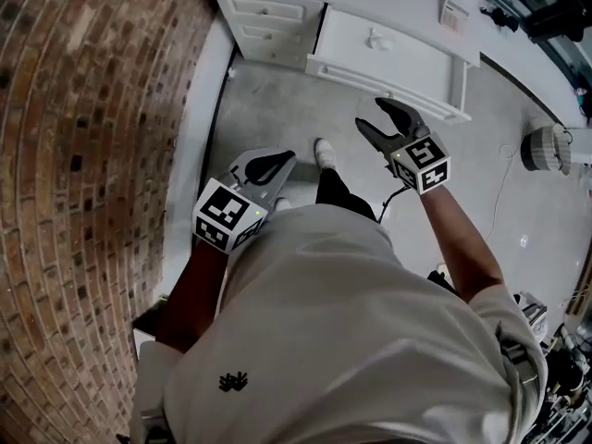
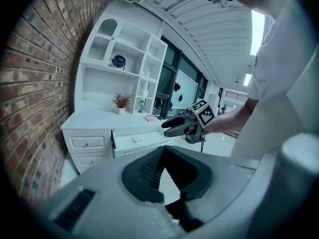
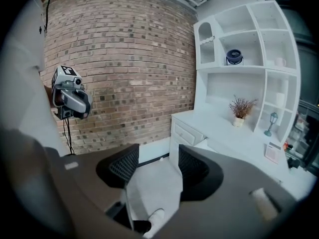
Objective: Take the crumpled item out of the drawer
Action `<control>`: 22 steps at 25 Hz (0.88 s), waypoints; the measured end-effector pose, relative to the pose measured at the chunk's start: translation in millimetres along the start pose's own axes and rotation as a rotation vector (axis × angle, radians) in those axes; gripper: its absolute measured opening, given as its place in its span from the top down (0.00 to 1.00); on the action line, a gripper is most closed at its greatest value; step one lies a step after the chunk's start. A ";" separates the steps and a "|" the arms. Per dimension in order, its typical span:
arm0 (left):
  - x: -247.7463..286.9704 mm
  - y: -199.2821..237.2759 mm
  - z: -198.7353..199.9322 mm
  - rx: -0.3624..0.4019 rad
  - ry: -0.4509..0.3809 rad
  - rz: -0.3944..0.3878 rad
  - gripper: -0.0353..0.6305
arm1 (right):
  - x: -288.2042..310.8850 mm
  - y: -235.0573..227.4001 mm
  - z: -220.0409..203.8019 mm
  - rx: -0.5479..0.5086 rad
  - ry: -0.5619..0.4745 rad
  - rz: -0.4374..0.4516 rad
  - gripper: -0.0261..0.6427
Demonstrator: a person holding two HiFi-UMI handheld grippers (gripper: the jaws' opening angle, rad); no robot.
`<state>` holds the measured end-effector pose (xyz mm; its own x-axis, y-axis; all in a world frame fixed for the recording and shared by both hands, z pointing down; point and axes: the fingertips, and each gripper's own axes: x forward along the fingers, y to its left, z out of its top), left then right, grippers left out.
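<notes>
A white cabinet's drawer stands pulled open at the top of the head view. A small white crumpled item lies inside it; in the left gripper view the crumpled item shows in the same drawer. My right gripper hovers just in front of the drawer's front panel, its jaws wide apart with nothing between them. My left gripper hangs lower and to the left, over the floor. Its tips meet and hold nothing.
A brick wall runs along the left. Closed drawers sit left of the open one. Shelves above the cabinet top hold a small plant. A round white appliance stands on the grey floor at the right. A white shoe shows below.
</notes>
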<state>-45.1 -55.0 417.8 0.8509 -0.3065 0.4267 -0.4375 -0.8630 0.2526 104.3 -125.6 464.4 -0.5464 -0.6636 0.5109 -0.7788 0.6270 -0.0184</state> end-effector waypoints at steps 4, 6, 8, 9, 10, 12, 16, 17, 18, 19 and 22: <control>38.5 23.9 31.3 -0.003 0.008 0.020 0.94 | 16.1 -62.8 0.6 -0.015 0.029 0.009 0.57; 58.4 35.6 48.9 0.000 0.004 0.025 0.94 | 24.7 -93.2 1.0 -0.026 0.037 0.010 0.57; 74.8 46.8 62.6 -0.006 0.002 0.031 0.94 | 34.3 -119.9 -0.9 -0.035 0.049 0.015 0.57; 81.5 51.3 67.8 -0.012 0.004 0.036 0.94 | 39.1 -131.2 -3.3 -0.040 0.058 0.022 0.57; 87.8 55.1 72.2 -0.020 0.007 0.042 0.94 | 43.8 -141.6 -6.4 -0.045 0.067 0.030 0.57; 102.1 62.9 79.3 -0.037 0.016 0.054 0.94 | 53.6 -163.7 -13.6 -0.058 0.084 0.047 0.57; 130.7 84.5 88.0 -0.072 0.025 0.089 0.94 | 77.3 -207.0 -36.3 -0.083 0.119 0.078 0.57; 135.8 88.6 89.5 -0.080 0.028 0.098 0.94 | 82.6 -215.6 -42.3 -0.088 0.125 0.085 0.58; 140.5 92.4 91.4 -0.086 0.031 0.107 0.94 | 87.5 -224.8 -49.1 -0.092 0.135 0.089 0.58; 144.8 96.1 93.7 -0.090 0.035 0.116 0.94 | 92.7 -234.9 -56.3 -0.095 0.146 0.090 0.58; 155.3 107.4 101.0 -0.081 0.053 0.143 0.94 | 111.5 -264.1 -76.8 -0.106 0.178 0.086 0.58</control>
<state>69.4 -235.9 423.5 0.7627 -0.4002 0.5080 -0.5768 -0.7763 0.2544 272.7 -333.8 592.2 -0.5390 -0.5292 0.6553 -0.6897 0.7239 0.0173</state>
